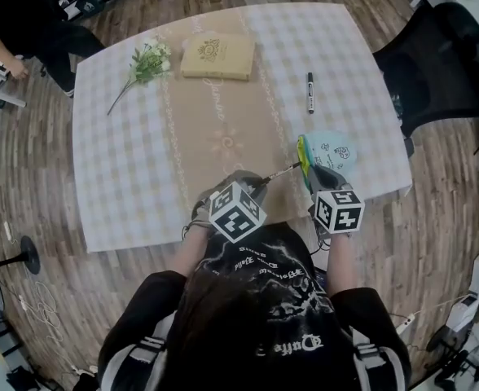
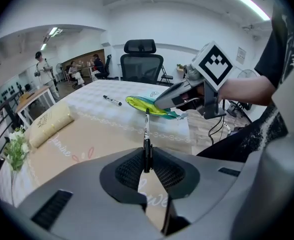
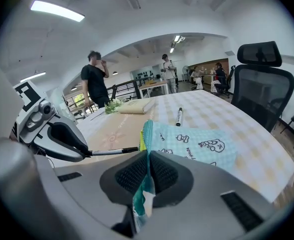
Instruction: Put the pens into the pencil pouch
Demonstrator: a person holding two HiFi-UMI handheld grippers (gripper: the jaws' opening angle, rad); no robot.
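text | table runner [image 2: 94, 144]: "jasmine" in cursive | pen [image 2: 146, 129] label: unreadable | shirt [image 1: 272, 300] print: unreadable

Two pens [image 1: 282, 172] [image 1: 309, 93], one pouch [image 1: 331, 149], one book [image 1: 217, 56], one flower sprig [image 1: 146, 63], one table [image 1: 142, 177].

The pencil pouch [image 1: 331, 149] is showing pale blue checks with dark cartoon prints, its lining flashing yellow-green. The pen [image 2: 146, 129] by the pouch is looking black and white. The counter [image 1: 125, 177] is wearing pale grey-white checks along both side edges, a tan band with white motifs running down its middle.
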